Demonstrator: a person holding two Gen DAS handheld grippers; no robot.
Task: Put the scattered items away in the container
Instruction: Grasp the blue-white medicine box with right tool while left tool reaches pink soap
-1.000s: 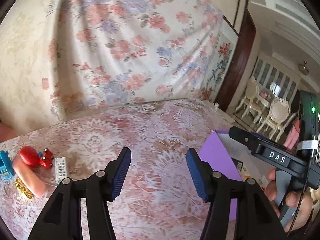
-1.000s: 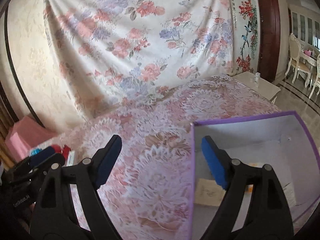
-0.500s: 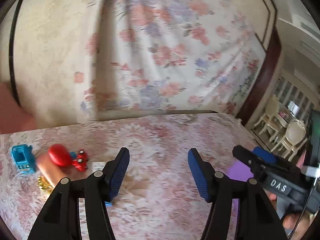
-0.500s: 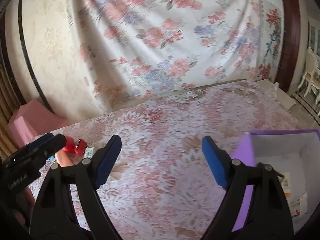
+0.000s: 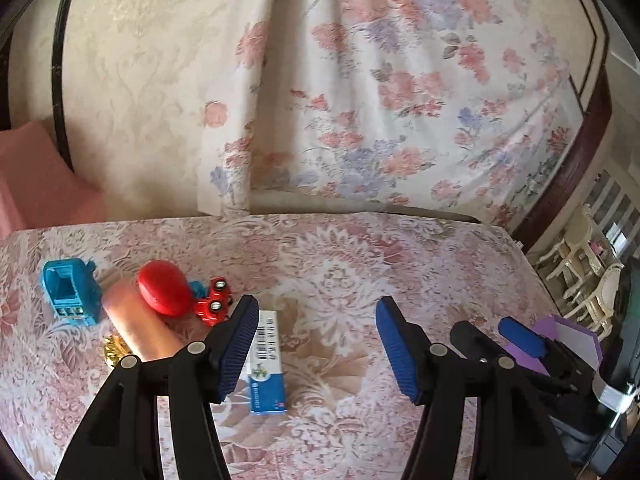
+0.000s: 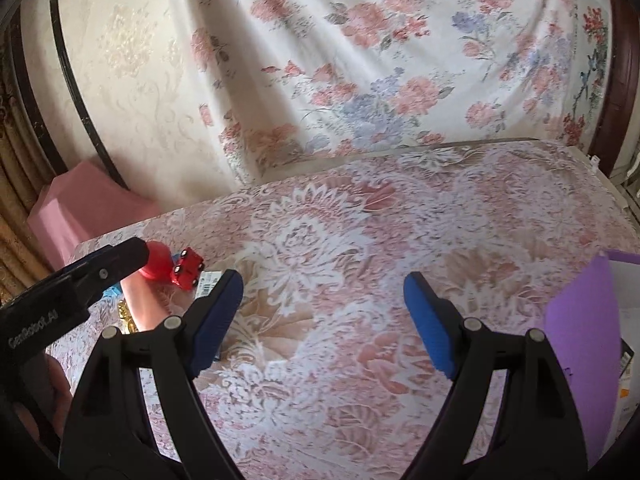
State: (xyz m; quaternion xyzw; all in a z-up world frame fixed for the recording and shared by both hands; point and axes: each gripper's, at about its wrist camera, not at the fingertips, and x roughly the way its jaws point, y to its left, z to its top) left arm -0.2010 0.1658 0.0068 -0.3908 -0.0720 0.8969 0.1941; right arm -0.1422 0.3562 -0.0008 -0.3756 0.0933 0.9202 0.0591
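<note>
My left gripper (image 5: 314, 344) is open and empty above the table. A blue-and-white carton (image 5: 267, 364) lies just by its left finger. Left of it lie a pink cylinder (image 5: 138, 324), a red oval case (image 5: 164, 288), a red toy car (image 5: 214, 302), a blue toy (image 5: 70, 292) and a gold item (image 5: 114, 354). The purple box (image 5: 572, 340) stands at the right. My right gripper (image 6: 322, 320) is open and empty over the cloth, left of the purple box (image 6: 580, 352). The red car (image 6: 187, 269) shows at its left.
The table (image 5: 360, 264) wears a pink lace cloth. A floral sheet (image 5: 400, 80) hangs behind it. A pink box (image 6: 80, 208) sits off the table's far left corner. White chairs (image 5: 588, 276) stand at the right. Papers (image 6: 626, 360) lie inside the purple box.
Both grippers have swung left, away from the purple box and towards the pile of items. The carton has come into view by my left finger. Both stay open.
</note>
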